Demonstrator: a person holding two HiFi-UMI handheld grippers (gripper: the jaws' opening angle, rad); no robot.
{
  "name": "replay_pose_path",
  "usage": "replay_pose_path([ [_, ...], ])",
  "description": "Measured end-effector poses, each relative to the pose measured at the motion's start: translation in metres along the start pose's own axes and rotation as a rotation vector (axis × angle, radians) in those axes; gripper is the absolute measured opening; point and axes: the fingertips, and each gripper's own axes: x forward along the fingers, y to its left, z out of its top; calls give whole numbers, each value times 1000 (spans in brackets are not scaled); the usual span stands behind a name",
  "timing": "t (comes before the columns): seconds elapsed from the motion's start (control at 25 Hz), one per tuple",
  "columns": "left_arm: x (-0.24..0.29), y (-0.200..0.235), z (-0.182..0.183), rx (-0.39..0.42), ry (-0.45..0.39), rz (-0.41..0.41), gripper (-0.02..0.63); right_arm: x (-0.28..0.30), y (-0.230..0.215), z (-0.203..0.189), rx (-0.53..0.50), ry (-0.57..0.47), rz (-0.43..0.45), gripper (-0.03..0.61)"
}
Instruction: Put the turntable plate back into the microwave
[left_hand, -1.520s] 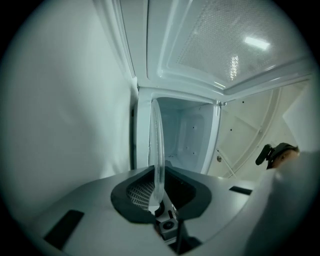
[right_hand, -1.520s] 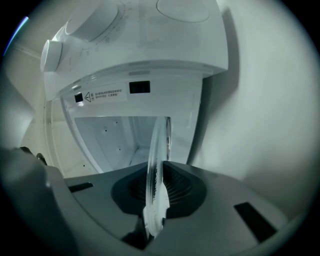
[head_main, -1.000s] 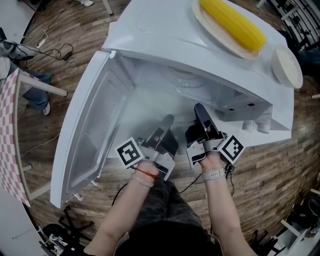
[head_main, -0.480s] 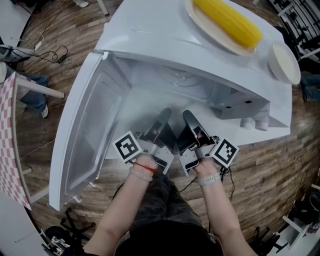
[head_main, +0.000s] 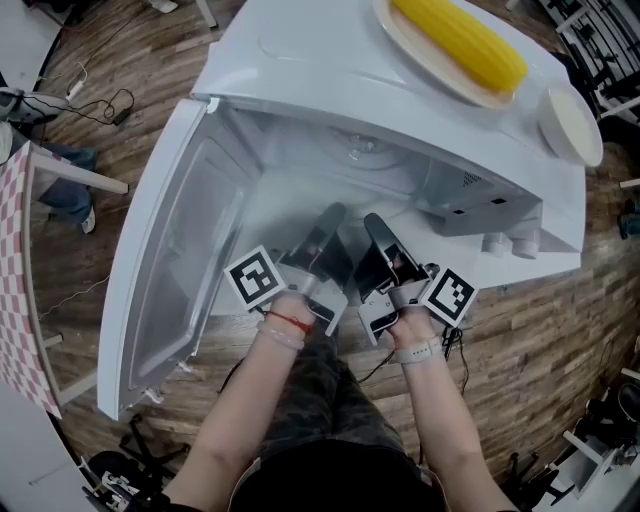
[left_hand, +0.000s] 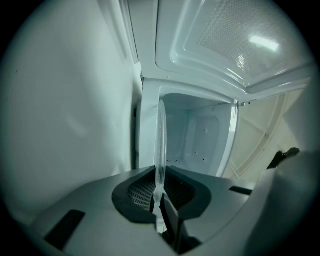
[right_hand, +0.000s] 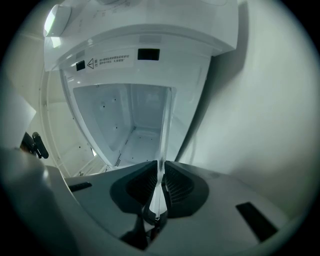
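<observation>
Glass turntable plate (left_hand: 160, 145) | rim pinched by left gripper (left_hand: 159, 202) and right gripper (right_hand: 159, 197) fingers | likely stiff, slippery, breakable; keep hold at rim

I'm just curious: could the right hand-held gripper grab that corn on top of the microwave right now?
Probably not yet: the right hand-held gripper is shut on the turntable plate, shared with the left hand-held gripper. Nothing covers the corn itself.

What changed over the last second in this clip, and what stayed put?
The right gripper shifted left, closing in beside the left gripper at the microwave's mouth; both are shut on the turntable plate. Door open, corn and white dish on top unchanged.
</observation>
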Motion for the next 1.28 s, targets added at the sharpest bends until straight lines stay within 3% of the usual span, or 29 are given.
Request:
replay_pose_path([
  [0.36,0,-2,-9,43,53,1,43,6,-2,16,55,-53,12,54],
  [1.28,17,1,5,11,13,11,43,19,-3,34,86,-77,-1,52],
])
